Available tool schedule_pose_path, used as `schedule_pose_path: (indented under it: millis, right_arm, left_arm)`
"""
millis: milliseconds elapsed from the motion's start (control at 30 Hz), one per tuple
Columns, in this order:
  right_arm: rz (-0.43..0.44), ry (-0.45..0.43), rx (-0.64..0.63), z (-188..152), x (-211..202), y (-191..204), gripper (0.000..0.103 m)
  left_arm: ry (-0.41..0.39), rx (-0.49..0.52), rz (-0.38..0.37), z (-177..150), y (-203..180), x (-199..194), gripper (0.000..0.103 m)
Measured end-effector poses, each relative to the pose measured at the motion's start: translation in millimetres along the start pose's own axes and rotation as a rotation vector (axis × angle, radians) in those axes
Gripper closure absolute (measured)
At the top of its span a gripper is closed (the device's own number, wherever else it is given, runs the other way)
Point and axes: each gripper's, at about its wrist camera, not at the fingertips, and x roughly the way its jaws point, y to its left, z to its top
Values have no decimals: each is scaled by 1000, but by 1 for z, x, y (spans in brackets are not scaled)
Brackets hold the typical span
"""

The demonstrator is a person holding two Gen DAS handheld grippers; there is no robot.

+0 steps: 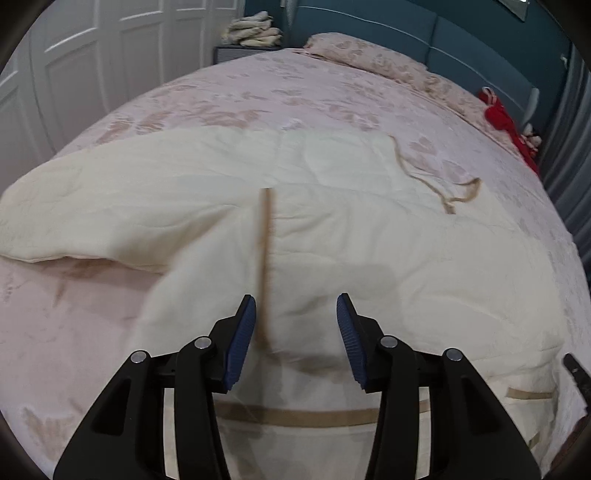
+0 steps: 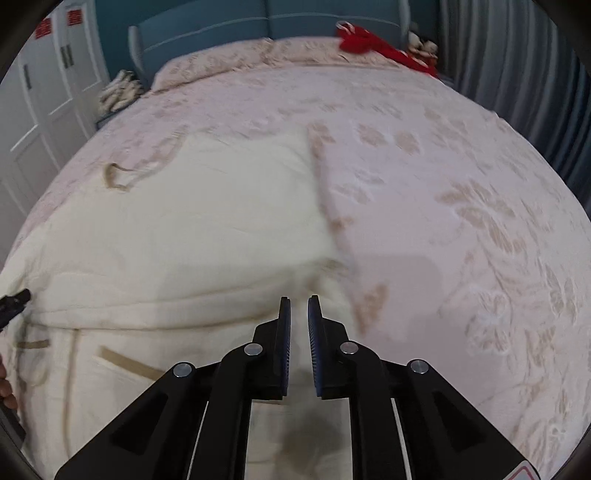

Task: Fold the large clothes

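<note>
Cream padded robe (image 1: pixel 332 229) is lying soft and floppy on the bed (image 1: pixel 258 92); left hand-held gripper (image 1: pixel 295 314) is hovering half-open and empty, right hand-held gripper (image 2: pixel 299 314) nearly closed, gripping nothing. I'd be pinching the near hem.

Red labels (image 2: pixel 59 22) on white wardrobe doors (image 2: pixel 48 92): print too small to read.

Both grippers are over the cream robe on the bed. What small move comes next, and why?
Probably lower the left gripper onto the robe beside the tan strip and close. Its jaws stand open with nothing between them, and the right gripper is nearly closed, gripping nothing.
</note>
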Motion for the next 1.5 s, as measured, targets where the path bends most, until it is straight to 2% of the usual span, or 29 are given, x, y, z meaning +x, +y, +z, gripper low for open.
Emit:
schedule_pose_path:
  millis: [67,133,267,400,467,500,567,667,700,800,867,933,1000,1067,1133,1167,1200,1300,1367,1467,1500]
  right_arm:
    - [74,-8,-37,6,-10,31,91]
    - [179,7,-78,12,-11,72,91]
    - [308,38,-176,9,-8,157,91]
    - [374,96,-294,-11,8,238,91]
    - [371,136,-316,-22,21,260,91]
    - [351,151,-333,-29,28,267,91]
    - [313,145,-340,-38,37,273,92]
    - [331,146,-299,-38,43,269,93]
    - [341,151,-285,-38,44,266,94]
    - [347,147,-293,-38,46,263,94]
    - [335,139,-309,-39,44,266,94]
    - [313,138,-313,-38,38,266,94]
    - [298,134,-301,-37,31,267,93]
    - [306,121,-280,-43,13,260,89]
    - [317,115,-264,-50,0,251,76]
    - [323,108,-254,-57,-10,244,74]
    - [321,104,-247,-63,-17,237,73]
    - [310,100,-228,-78,-35,215,73]
    - [301,103,-207,-86,-47,196,73]
    - [290,98,-175,-92,-59,172,72]
    - [286,97,-162,-93,-63,163,71]
  left_arm:
    - [29,-18,10,-4,13,5,56]
    - [46,-51,-24,-12,26,8,54]
    - [23,-106,-67,-20,40,-7,48]
    - [13,-179,-104,-22,65,-24,47]
    - [-5,-223,-104,-20,89,-34,45]
    - [-17,-255,-99,-18,105,-39,40]
    - [-41,-328,-96,-14,137,-47,36]
    - [-68,-477,-85,-7,200,-49,28]
    - [-71,-522,-76,-6,218,-47,28]
    - [-95,-741,-30,-6,299,-38,28]
    - [-107,-861,-30,-9,338,-32,28]
    - [-140,-936,-63,-9,364,-29,29]
    - [-173,-970,-59,-2,378,-31,34]
    - [-188,-959,-59,7,379,-30,49]
    - [-175,-917,-62,22,375,-29,77]
    - [-177,-879,-61,30,370,-32,88]
    - [-183,-844,-62,38,367,-35,93]
    - [-231,-668,-69,73,331,-59,97]
    - [-281,-541,-93,94,290,-86,97]
    - [-351,-351,-171,120,211,-128,98]
    - [-371,-276,-212,126,173,-144,98]
